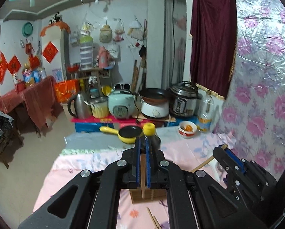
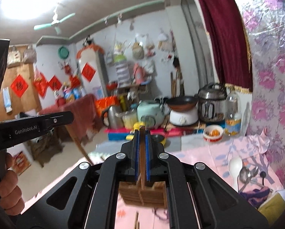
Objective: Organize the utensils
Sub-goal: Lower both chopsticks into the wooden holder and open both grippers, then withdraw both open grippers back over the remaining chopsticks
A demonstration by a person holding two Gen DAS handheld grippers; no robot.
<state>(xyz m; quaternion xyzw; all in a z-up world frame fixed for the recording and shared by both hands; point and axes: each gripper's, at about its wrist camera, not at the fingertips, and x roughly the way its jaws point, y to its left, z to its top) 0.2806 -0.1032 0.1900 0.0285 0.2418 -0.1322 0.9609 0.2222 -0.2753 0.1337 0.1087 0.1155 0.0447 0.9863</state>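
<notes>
A pink flowered cloth covers the table. Over it hangs a wooden box with slots. Both claws pinch its thin upright wall. The left gripper is clenched on one part of the wall, and the right gripper is clenched on another, so the box sits right under both.

The spoons lie off to the right, nearer the right claw. I count one white spoon and about two metal spoons, handles pointing toward us. Two chopsticks lie below the box.
</notes>
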